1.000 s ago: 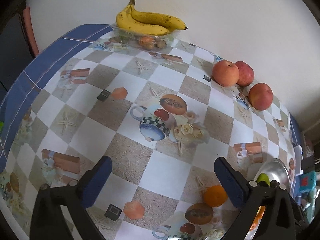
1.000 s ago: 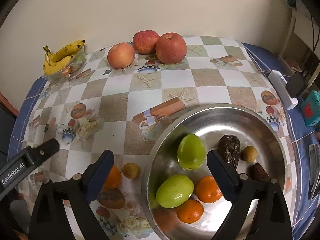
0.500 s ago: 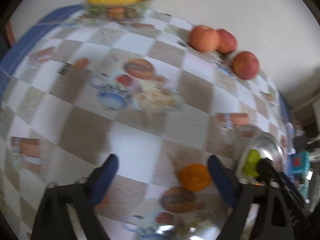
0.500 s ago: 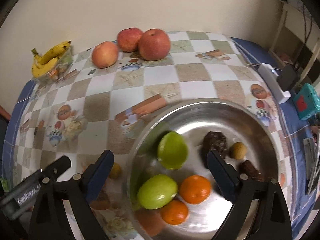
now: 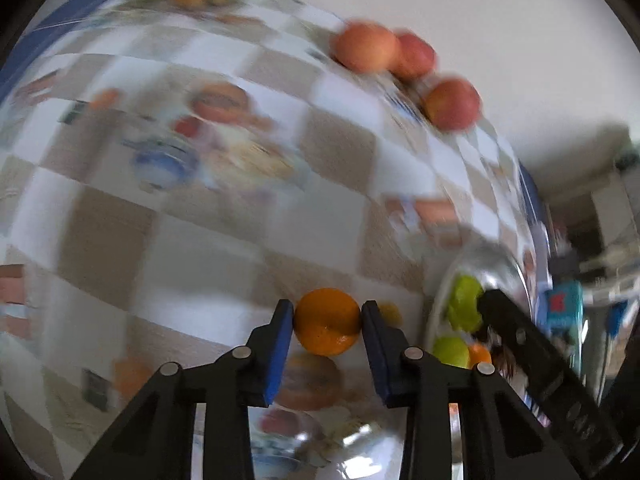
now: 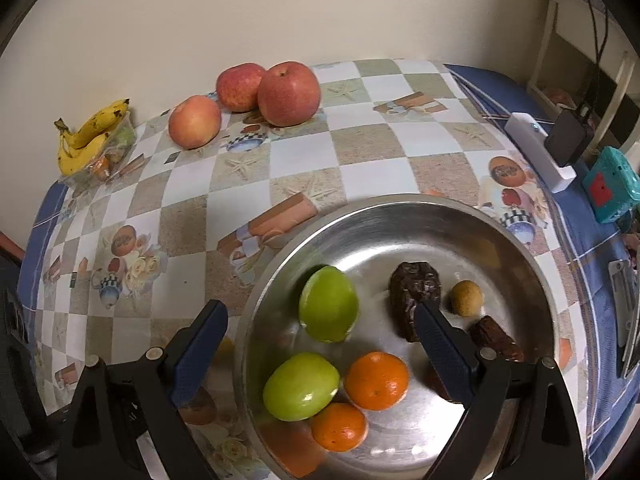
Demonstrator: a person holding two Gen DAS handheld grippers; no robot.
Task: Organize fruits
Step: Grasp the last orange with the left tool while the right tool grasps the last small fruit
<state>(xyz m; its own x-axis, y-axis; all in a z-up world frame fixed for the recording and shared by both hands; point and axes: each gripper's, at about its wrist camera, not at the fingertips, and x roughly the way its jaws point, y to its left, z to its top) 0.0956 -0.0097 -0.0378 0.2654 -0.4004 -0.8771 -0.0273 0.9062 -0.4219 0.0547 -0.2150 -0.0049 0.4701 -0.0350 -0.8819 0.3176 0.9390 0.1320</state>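
Note:
My left gripper (image 5: 327, 311) is shut on an orange (image 5: 326, 326) that rests on the checkered tablecloth, with a blue pad pressed to each side. A small yellow fruit (image 5: 390, 314) lies just right of it, beside the steel bowl (image 5: 496, 256). My right gripper (image 6: 320, 312) hangs open over the steel bowl (image 6: 400, 200), which holds two green fruits (image 6: 328, 308), two oranges (image 6: 376, 380), dark dates (image 6: 416, 288) and a small brown fruit (image 6: 466, 298). Nothing sits between the right fingers.
Three apples (image 6: 288, 92) stand near the wall at the back. Bananas (image 6: 90, 132) lie on a clear tray at the far left. A white box (image 6: 538, 144), a black device (image 6: 568, 140) and a teal device (image 6: 608, 184) sit along the right table edge.
My left gripper tipped down toward the orange and its jaws came together on it. The right gripper drifted a little further over the bowl and stayed open.

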